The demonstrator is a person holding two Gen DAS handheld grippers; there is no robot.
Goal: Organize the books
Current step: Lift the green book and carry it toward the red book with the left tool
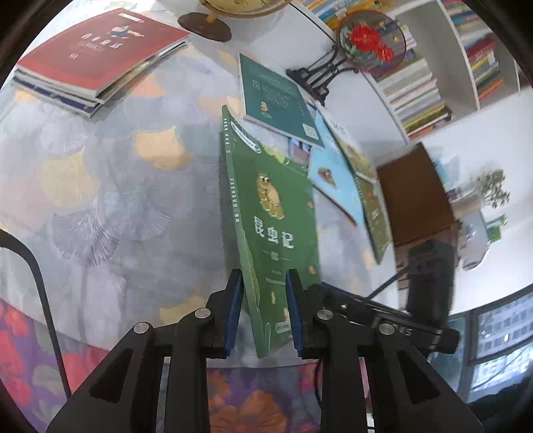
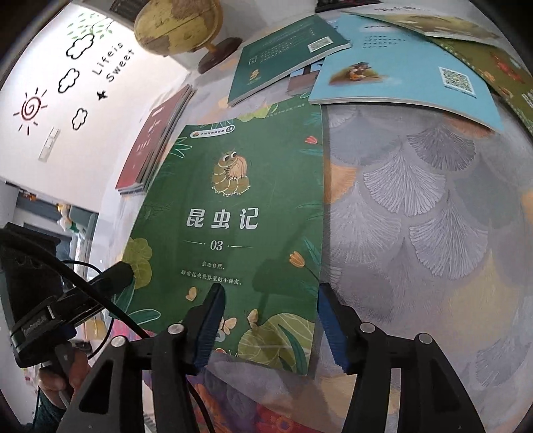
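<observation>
The left gripper [image 1: 264, 309] is clamped on the near edge of the green book [image 1: 273, 226], its blue pads pressing either side of the cover, and the book stands tilted up off the table [image 1: 110, 186] on its spine side. From the right wrist view the same green book [image 2: 233, 216] shows its front cover (a cartoon insect above white title characters and "03"). The right gripper [image 2: 271, 328] stands about half open at the book's lower edge, one pad over the cover and the other just off its right edge above the cloth; neither pad seems to press on it. The left gripper [image 2: 66, 309] shows low at the left of that view, gripped by a hand [image 2: 58, 376].

Beyond the green book lie a teal book [image 2: 283, 56], a light blue book [image 2: 399, 76] partly overlapping it, and an olive-green book [image 2: 499, 70] further right. To the far left a red book [image 1: 96, 50] tops a small stack. At the table's back stand a globe [image 2: 176, 26] and a round flower ornament [image 1: 369, 40] on a black stand, with bookshelves [image 1: 443, 66] behind.
</observation>
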